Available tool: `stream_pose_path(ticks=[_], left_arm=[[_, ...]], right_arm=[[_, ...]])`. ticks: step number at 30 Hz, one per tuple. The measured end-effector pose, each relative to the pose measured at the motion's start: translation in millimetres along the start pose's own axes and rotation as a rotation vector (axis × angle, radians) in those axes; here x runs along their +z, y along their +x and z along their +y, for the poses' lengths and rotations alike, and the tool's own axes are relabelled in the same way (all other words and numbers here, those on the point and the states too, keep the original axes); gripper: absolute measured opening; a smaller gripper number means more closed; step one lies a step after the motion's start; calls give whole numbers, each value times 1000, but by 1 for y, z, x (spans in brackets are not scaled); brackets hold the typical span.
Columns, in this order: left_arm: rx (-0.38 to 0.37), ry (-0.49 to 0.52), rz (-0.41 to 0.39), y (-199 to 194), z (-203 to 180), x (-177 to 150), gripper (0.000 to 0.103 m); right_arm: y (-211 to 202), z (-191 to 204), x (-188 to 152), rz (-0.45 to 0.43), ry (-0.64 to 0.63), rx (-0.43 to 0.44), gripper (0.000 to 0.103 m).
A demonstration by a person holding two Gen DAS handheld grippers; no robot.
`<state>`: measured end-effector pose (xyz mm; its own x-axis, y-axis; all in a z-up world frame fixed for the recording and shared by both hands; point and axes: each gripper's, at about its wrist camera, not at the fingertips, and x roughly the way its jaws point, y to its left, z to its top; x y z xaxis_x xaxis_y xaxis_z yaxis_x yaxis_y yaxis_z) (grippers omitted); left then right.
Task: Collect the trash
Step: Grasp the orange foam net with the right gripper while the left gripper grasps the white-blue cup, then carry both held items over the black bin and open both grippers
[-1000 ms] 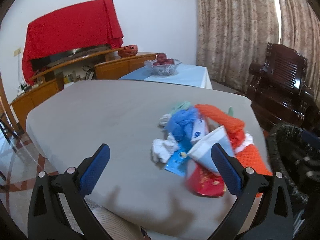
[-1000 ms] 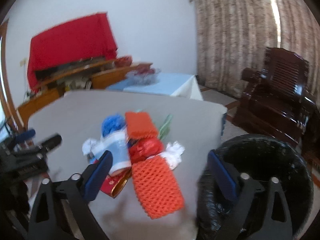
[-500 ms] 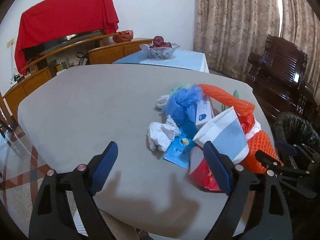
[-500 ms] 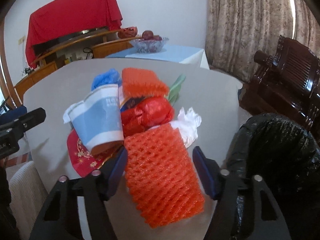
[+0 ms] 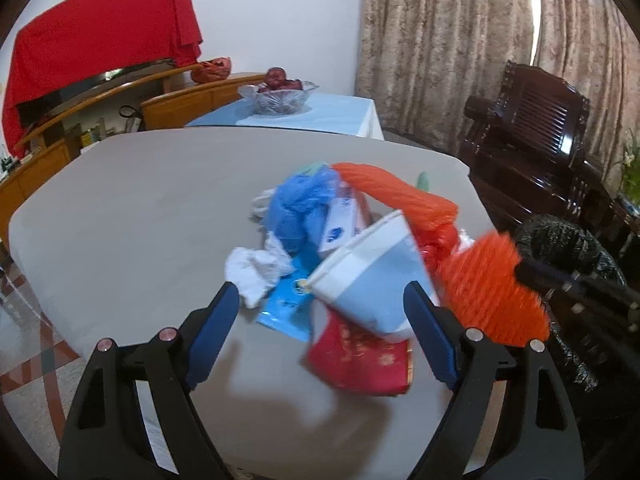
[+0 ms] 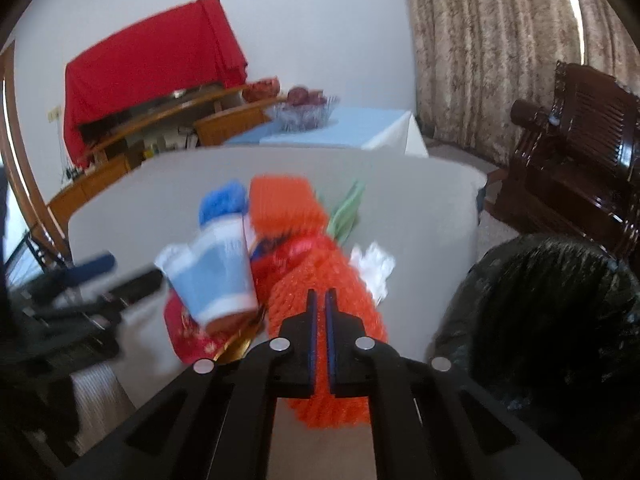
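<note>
A pile of trash lies on the grey table (image 5: 132, 200): a blue-and-white paper cup (image 5: 372, 280) on its side, a red packet (image 5: 360, 356), a blue wrapper (image 5: 288, 304), white tissue (image 5: 256, 268), blue plastic (image 5: 300, 204) and two orange foam nets. My right gripper (image 6: 319, 300) is shut on the near orange foam net (image 6: 320, 296), which also shows in the left wrist view (image 5: 488, 288). My left gripper (image 5: 320, 304) is open, its fingers either side of the paper cup (image 6: 216, 272).
A bin lined with a black bag (image 6: 552, 320) stands at the table's right edge (image 5: 568, 256). A dark wooden armchair (image 5: 532, 144) is behind it. A side table with a glass fruit bowl (image 5: 278, 94) and a wooden cabinet are at the back.
My right gripper closed on the near orange foam net. My left gripper moved forward toward the pile, its open fingers now framing the paper cup.
</note>
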<state>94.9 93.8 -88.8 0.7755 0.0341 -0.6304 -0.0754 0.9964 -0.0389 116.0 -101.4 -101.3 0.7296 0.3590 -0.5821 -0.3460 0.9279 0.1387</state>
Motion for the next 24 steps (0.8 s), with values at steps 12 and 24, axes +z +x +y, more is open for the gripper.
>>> stream_pose_path(ticks=[12, 24], left_arm=[[-92, -63, 74, 47, -4, 5, 60], [-92, -52, -59, 24, -13, 18, 15]], right_arm=[[3, -9, 5, -15, 3, -17, 4], [5, -14, 5, -21, 19, -8, 4]])
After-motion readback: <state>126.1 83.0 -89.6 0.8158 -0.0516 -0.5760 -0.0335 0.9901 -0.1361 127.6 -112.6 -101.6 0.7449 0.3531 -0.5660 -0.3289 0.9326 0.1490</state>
